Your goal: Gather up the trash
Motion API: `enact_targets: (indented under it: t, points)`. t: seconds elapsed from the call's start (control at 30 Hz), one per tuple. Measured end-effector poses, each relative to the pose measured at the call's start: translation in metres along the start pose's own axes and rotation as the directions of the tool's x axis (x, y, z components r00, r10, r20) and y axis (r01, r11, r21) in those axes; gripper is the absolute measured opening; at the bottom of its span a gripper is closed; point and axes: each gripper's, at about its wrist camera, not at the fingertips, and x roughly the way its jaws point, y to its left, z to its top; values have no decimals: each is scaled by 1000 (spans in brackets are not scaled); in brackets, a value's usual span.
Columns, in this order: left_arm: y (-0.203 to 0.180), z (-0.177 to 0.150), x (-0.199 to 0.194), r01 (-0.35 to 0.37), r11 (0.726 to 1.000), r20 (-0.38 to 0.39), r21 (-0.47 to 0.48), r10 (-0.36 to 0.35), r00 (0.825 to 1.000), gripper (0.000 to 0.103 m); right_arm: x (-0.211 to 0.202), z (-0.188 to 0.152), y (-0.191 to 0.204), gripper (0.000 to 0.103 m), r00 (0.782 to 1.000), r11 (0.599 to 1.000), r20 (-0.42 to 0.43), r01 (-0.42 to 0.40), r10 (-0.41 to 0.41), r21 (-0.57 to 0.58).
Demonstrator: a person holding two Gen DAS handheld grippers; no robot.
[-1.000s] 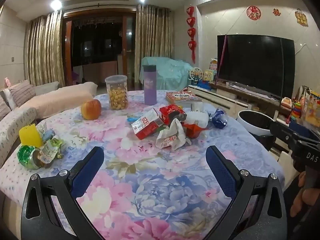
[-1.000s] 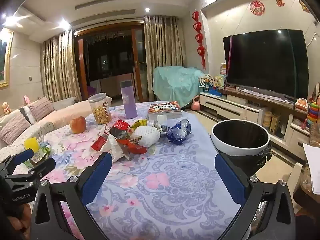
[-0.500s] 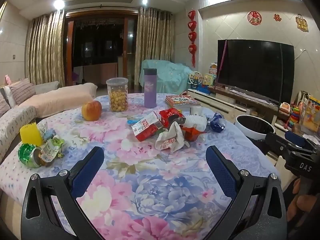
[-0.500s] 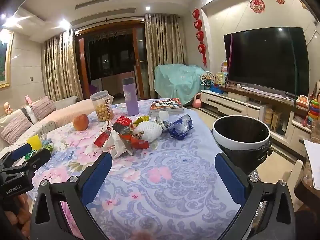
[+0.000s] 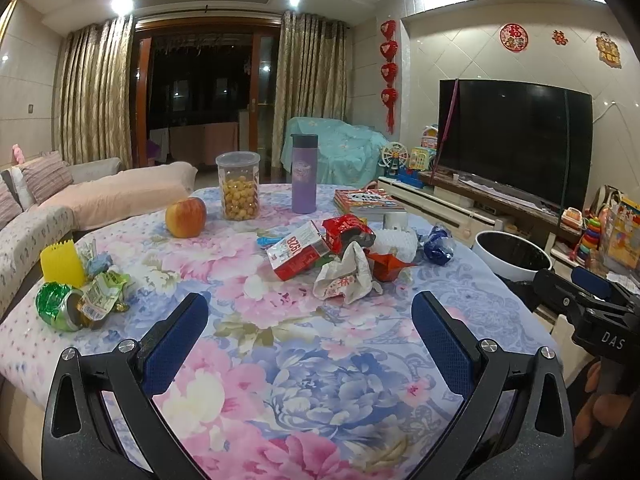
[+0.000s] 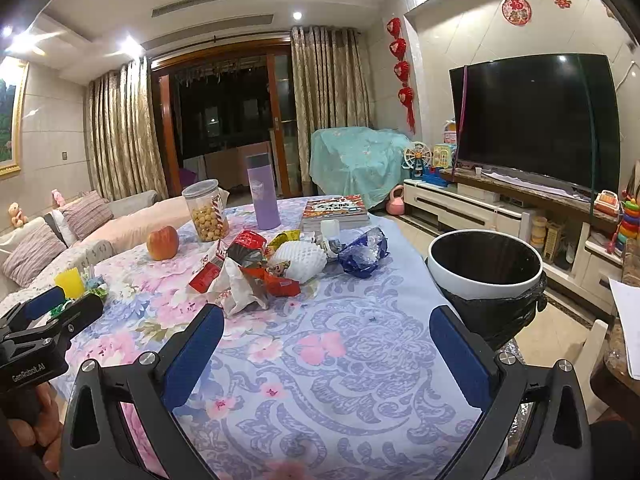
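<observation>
A heap of trash sits mid-table: a red carton [image 5: 298,250], a crumpled white wrapper [image 5: 346,274] [image 6: 238,290], a white foam net [image 6: 299,259] and a blue foil wrapper [image 5: 439,244] [image 6: 363,255]. More wrappers and a green can [image 5: 60,310] lie at the left edge. A white bin with a black liner [image 6: 484,272] [image 5: 512,256] stands off the table's right side. My left gripper [image 5: 310,320] hangs open over the near tablecloth, short of the heap. My right gripper [image 6: 326,336] is open too, nothing between its fingers, with the bin just beyond its right finger.
On the floral tablecloth [image 5: 288,360] stand an apple [image 5: 186,217], a snack jar [image 5: 238,186], a purple flask [image 5: 304,174], books [image 5: 366,200] and a yellow cup [image 5: 62,266]. A sofa [image 5: 100,196] lies left, a TV cabinet [image 6: 500,208] right.
Both grippers have pulled back and risen slightly, so the table and bin sit a little lower and farther in both views. Both stay open; nothing was taken hold of.
</observation>
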Motion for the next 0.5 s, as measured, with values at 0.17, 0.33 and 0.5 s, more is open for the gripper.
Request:
enact_targets:
  t: [0.17,0.33,0.5]
  points:
    - [1,-1,0,2,1000,2,-2,-2,1000,103,0,1,2,103,1000,1000,-2,-5,5,5]
    - [1,0,0,2,1000,1,-1,-2,1000,103,0,0,2,103,1000,1000,-1,-7,7,8]
    - [1,-1,1,3,1000,-1,-2,-3,1000,103,1,1,2,103,1000,1000,-1,-9,9,9]
